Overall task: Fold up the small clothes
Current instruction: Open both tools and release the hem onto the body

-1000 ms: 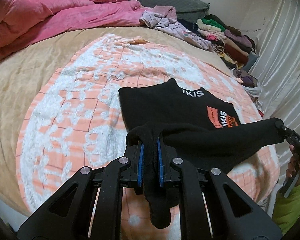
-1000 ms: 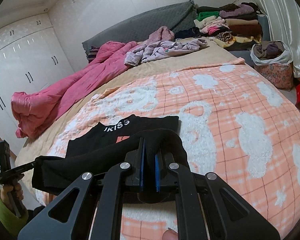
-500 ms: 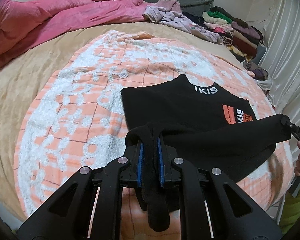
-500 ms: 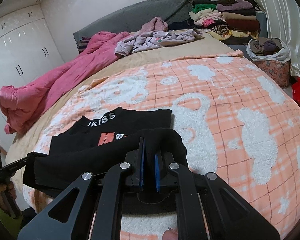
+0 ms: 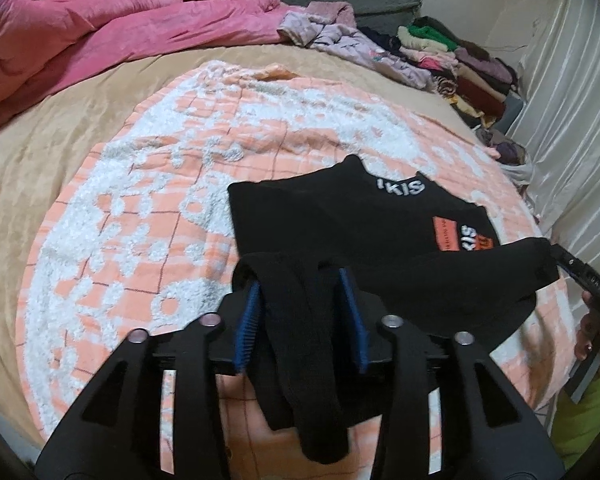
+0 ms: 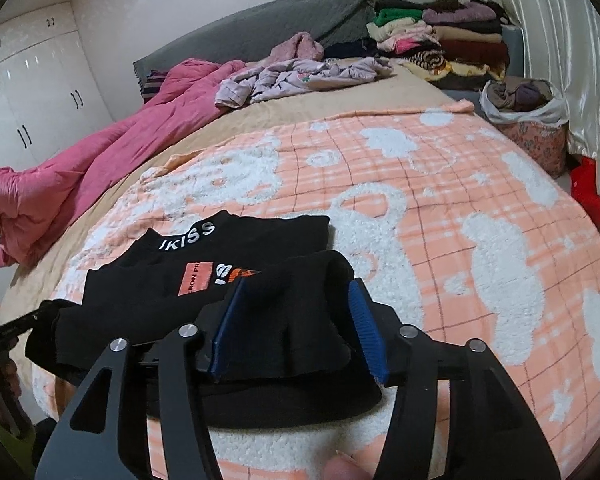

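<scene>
Bedroom setup, and we're working on the peach-and-white checked fleece blanket (image 6: 480, 208) spread over the bed.

Closest to us, both sets of jaws are opening right now. Our left gripper (image 5: 302, 300) has a bunched corner of the small black knit top with white lettering at the collar and an orange patch (image 5: 340, 220) sitting between its blue pads, and the cloth hangs loose down the middle and isn't pinched anymore. Same deal for our right gripper (image 6: 296, 320): the other hem corner sits between its blue pads, which stand apart from the bundle. The top itself lies flat near the front edge of the blanket, with the lower half folded up over the body, stopping around the orange patch.

What could go wrong from here? We reckon the knit could snag on the ribbed pads when we pull away, dragging the folded flap back and undoing the fold. The left corner looks draped over the gripper body, so it might ride along with it. The flap also isn't lying flat yet, so it could slump crooked.

Further back there's a crumpled pink duvet (image 5: 120, 40), a heap of lilac clothes (image 6: 300, 76), and a folded stack of clothes (image 6: 440, 36) at the far corner.
</scene>
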The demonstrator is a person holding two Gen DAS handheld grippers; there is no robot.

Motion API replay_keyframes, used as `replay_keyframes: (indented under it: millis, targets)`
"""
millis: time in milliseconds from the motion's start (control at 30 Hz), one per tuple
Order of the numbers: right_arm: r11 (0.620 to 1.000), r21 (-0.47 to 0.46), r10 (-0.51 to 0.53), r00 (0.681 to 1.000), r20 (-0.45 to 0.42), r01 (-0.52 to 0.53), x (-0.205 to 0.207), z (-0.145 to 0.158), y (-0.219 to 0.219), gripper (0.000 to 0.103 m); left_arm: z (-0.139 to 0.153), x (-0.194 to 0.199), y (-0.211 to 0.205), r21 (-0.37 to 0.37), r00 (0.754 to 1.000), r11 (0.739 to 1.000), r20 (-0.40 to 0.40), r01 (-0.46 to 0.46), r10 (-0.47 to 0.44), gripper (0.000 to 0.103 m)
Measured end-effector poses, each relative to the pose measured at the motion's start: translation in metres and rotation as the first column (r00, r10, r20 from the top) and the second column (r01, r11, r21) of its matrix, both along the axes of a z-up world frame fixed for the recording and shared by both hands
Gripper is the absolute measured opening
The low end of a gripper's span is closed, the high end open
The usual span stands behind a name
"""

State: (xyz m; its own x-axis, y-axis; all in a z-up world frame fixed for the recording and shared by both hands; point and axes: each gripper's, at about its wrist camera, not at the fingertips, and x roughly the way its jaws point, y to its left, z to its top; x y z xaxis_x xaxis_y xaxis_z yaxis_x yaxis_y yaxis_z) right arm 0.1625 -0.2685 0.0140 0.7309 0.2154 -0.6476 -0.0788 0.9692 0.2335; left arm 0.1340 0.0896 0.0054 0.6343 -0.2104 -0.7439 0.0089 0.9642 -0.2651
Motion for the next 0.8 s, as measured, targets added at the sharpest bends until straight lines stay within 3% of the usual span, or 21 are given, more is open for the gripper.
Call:
replay_keyframes:
  millis: [167,267,467,800]
  targets:
    - [1.000,-0.020,0.006,1.000,0.025,-0.005,-0.011,0.009,0.003,0.056,0.007,-0.001,-0.002,-0.007,1.000,1.000,0.010,0.008,-0.008,0.039]
    - [0.999,-0.029,0.021,0.999,0.030,-0.020,-0.020,0.011,0.010,0.056,0.013,-0.003,0.002,-0.012,1.000,1.000,0.027,-0.004,0.004,0.054]
    - [0.993,-0.096,0.071,0.997,0.039,-0.067,-0.036,0.009,0.031,0.056,0.023,-0.007,0.012,0.024,0.999,0.999,0.040,-0.026,0.025,0.054]
    - [0.984,-0.125,0.129,0.991,0.034,-0.124,-0.050,0.009,0.053,0.056,0.023,-0.036,0.020,0.088,0.998,0.995,0.054,-0.045,0.041,0.054]
